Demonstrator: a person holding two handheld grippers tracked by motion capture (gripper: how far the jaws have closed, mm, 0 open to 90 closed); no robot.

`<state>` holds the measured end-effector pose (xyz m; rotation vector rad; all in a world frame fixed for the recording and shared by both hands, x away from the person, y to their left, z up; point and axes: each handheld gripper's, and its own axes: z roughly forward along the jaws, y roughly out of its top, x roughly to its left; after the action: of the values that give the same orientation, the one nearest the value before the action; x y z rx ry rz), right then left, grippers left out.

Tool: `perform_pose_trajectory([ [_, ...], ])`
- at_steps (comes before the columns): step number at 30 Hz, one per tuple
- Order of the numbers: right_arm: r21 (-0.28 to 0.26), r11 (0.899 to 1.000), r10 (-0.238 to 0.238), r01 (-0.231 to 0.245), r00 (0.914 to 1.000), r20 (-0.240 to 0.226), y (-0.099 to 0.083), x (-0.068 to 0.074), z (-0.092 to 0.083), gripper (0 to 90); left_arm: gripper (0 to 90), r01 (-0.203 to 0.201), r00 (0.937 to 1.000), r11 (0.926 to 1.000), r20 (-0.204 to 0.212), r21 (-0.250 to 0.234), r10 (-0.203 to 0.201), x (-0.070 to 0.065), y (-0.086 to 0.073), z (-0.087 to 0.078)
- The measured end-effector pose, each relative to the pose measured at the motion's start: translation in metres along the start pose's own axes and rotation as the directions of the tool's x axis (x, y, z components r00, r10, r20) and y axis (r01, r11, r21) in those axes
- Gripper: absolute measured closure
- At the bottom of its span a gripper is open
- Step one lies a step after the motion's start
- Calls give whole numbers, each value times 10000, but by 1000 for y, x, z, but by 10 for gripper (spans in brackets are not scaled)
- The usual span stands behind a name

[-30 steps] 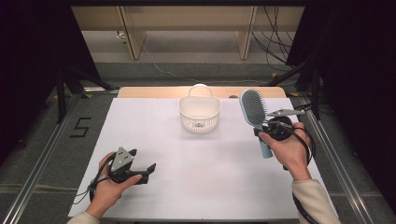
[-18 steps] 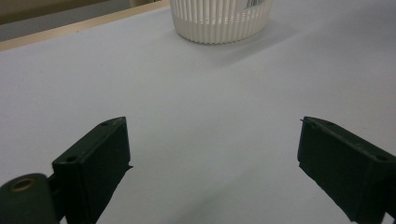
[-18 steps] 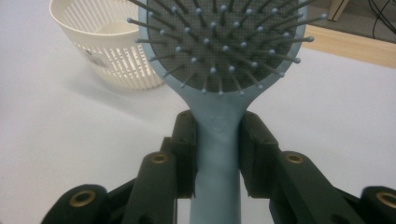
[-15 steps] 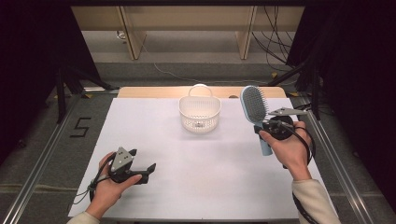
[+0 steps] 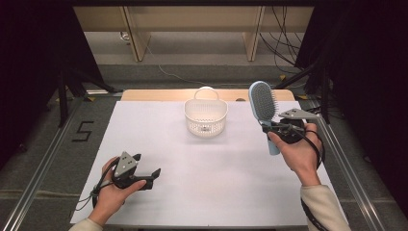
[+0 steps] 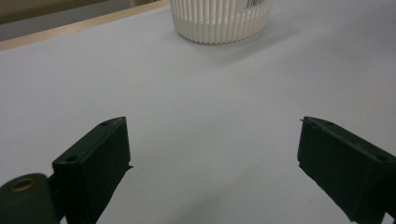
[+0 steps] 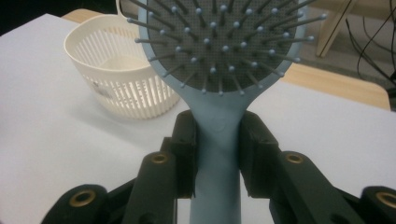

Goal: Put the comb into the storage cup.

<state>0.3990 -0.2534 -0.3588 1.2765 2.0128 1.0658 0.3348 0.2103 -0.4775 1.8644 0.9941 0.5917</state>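
Light-blue plastic paddle hairbrush (image 5: 263,103) with dark bristle pad, upright at the high view's right, clamped in the right gripper (image 5: 275,127).
Right gripper view shows both jaws squeezing its neck; left gripper (image 6: 212,154), lower left, gapes apart toward the white slotted plastic basket (image 6: 219,21).

hairbrush (image 5: 263,103): 1 | basket (image 5: 205,116): 1 | table (image 5: 202,183): 1 | grippers: 2 — left gripper (image 5: 144,176), right gripper (image 5: 266,126)

Right gripper (image 7: 217,154): black jaws closed against both sides of a pale blue hairbrush (image 7: 219,84) handle, just below the head. Brush held upright at 12 o'clock, dark bristle pad with blue-tipped pins turned toward the camera. White slatted basket (image 7: 112,79) seen at 10 o'clock, standing on the white table (image 7: 51,140), partly hidden behind the brush head. Wooden edge seen at 2 o'clock
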Motion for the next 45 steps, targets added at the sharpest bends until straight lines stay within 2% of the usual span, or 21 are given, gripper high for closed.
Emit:
perform_pose_trajectory([
  [14, -492, 9986, -185, 190, 9998, 100, 2, 1, -2, 703, 90, -7, 10000, 10000, 7, 5, 7, 0, 0, 0],
  [29, -1237, 9919, -244, 274, 9994, 254, 5, 0, -5, 703, 90, -7, 10000, 10000, 7, 4, 7, 0, 0, 0],
  [45, -1696, 9850, -285, 328, 9992, 277, 10, 2, -8, 703, 90, -3, 10000, 10000, 20, -3, 3, -1, 0, 0],
])
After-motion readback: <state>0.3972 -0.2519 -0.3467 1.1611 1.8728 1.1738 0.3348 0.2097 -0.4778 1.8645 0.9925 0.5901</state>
